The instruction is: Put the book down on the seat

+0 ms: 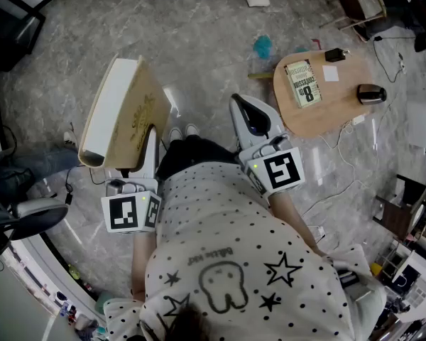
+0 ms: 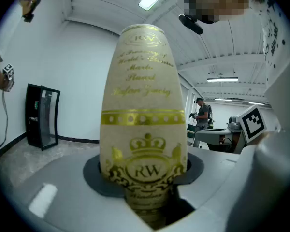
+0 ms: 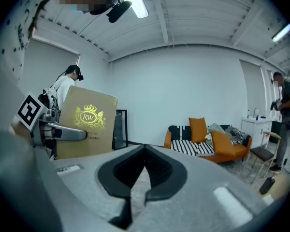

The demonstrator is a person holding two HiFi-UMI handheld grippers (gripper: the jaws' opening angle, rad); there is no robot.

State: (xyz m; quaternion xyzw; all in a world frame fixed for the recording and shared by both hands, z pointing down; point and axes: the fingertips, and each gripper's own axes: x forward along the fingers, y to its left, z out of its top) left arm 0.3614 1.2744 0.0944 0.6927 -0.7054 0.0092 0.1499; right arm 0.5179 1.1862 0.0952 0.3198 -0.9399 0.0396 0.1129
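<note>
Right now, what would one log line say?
left gripper: shut on book | book: upright, held aloft | right gripper: shut, empty

Layout around the round surface

The book (image 1: 121, 112) stands on edge in the left claw (image 1: 149, 144), well left of the surface (image 1: 319, 123). The right claw (image 1: 246, 107) lies between the two, just beside the surface's left rim. On the surface, a small book (image 1: 302, 83) lies to the left and a rounded device (image 1: 370, 93) to the right.
</note>
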